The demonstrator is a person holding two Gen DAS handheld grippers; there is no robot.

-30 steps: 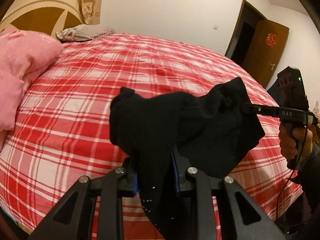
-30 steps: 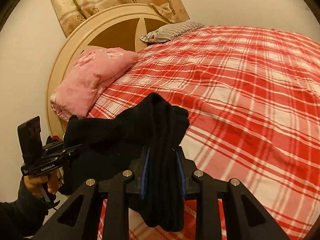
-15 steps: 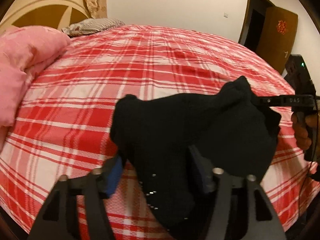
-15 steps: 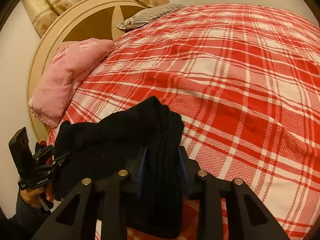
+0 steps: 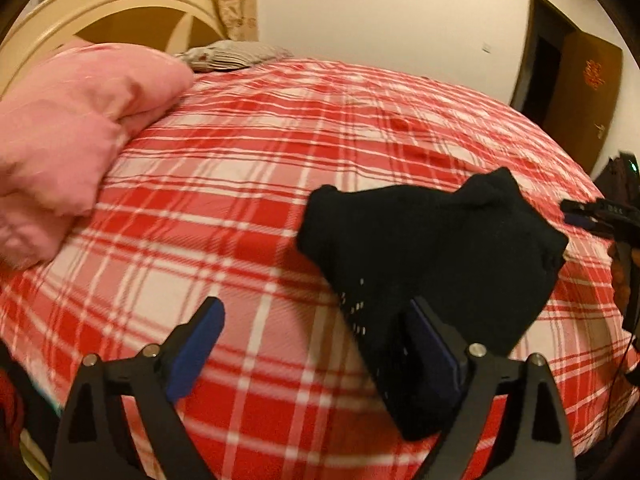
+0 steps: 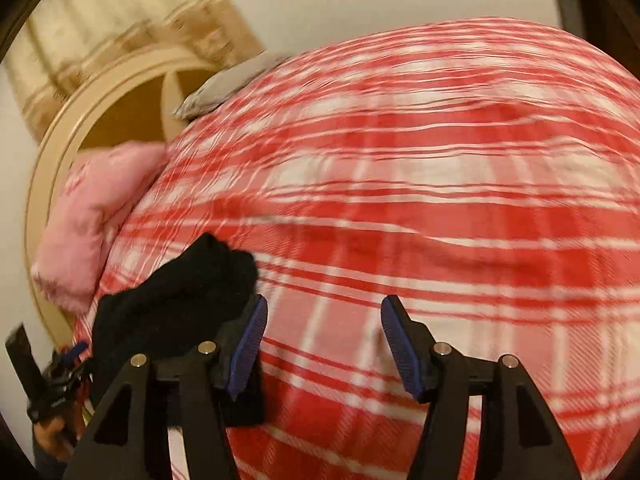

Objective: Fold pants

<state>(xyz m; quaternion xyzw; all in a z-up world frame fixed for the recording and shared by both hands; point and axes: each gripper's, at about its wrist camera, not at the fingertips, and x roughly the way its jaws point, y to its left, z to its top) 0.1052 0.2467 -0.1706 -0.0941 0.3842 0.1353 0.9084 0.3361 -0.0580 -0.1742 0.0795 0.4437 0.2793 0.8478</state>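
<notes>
1. My left gripper has its two blue pads wide apart, and nothing is pinched between them.
2. The black pants sit in a bunched heap on the red and white checked bedspread, near the edge of the bed closest to me.
3. In the left wrist view, the pants lie against the right-hand blue pad of my left gripper. Part of the cloth hangs down past it.
4. My right gripper is spread open too, with only bedspread showing between its pads.
5. In the right wrist view, the pants are off to the left side, touching the outside of the left-hand blue pad. This view is blurry.
6. From the left wrist view I can see my right gripper just beside the far corner of the pants. I cannot tell if it touches them there.
7. A pink blanket is piled up by the round cream headboard, well apart from the pants.
8. A striped pillow lies further back by the headboard.
9. A brown door stands open in the far wall.
</notes>
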